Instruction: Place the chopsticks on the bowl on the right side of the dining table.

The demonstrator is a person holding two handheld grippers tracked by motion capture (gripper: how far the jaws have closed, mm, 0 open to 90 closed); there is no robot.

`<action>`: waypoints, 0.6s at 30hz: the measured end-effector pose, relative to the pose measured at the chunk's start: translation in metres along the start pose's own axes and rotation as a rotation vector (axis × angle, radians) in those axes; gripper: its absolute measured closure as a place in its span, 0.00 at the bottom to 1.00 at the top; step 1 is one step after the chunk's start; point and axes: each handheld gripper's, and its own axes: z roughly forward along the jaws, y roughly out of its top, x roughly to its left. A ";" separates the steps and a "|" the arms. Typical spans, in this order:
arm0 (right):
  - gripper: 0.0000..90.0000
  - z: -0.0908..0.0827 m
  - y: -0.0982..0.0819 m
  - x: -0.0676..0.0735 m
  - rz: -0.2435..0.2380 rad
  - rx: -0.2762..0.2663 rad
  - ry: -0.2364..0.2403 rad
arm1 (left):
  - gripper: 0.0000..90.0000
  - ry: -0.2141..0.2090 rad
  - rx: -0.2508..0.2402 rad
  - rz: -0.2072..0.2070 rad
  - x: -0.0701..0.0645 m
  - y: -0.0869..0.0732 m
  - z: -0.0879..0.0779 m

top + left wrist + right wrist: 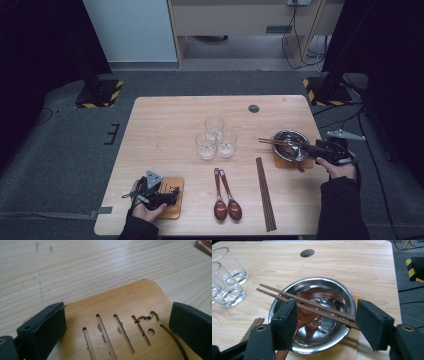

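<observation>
Lower left of the high view, the left gripper (159,196) sits on a bamboo coaster (174,200), fingers spread with nothing between them. Over at right, the right gripper (325,322) has its fingers spread around the chopsticks (307,303) lying across the steel bowl (312,350), not pinching them.

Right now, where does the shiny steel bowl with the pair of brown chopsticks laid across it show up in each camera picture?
High view: the shiny steel bowl sits at the right edge of the wooden table, by the right gripper.
Right gripper view: it is at centre, between the open jaws.
Left gripper view: not in it; the open jaws frame a slotted bamboo coaster.
Shared landmark: the brown chopsticks across its rim.
</observation>
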 end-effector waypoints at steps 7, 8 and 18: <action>0.39 0.006 0.010 0.010 -0.010 -0.008 0.002 | 0.00 0.000 0.000 0.000 0.000 0.000 0.000; 0.39 0.006 0.010 0.010 -0.010 -0.008 0.002 | 0.00 0.000 0.000 0.000 0.000 0.000 0.000; 0.40 0.014 0.022 0.019 -0.024 -0.019 0.018 | 0.00 0.000 0.000 -0.001 0.000 0.000 0.000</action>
